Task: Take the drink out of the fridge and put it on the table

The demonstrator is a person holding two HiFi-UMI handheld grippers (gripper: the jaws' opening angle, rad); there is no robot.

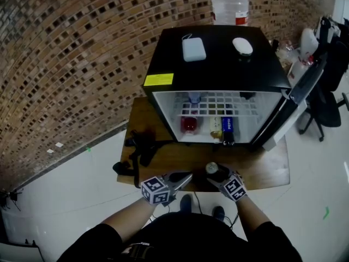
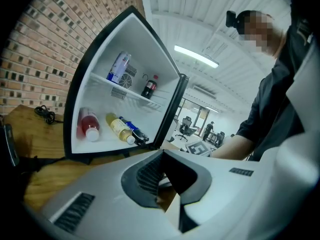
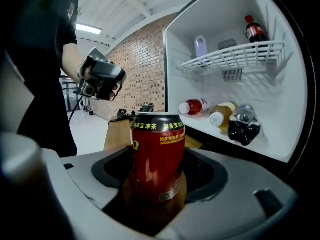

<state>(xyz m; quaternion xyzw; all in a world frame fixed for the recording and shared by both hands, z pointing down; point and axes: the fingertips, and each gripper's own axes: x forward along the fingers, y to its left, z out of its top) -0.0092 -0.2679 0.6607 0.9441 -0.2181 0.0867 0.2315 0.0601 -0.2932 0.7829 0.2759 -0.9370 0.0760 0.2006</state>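
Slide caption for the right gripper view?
Right gripper holds an upright red can in front of the open fridge.

Open fridge point(image 1: 218, 64) front unblocked, door point(image 1: 297, 100) standing aside right, bottles point(image 1: 217, 127) filling its floor, cables point(image 1: 139, 149) cluttering left of table point(image 1: 180, 160)

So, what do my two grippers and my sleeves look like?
The left gripper and right gripper match: pale grey moulded shells with dark ribbed pads inside the jaws. Each carries a cube of black-and-white square markers. The sleeves are black.
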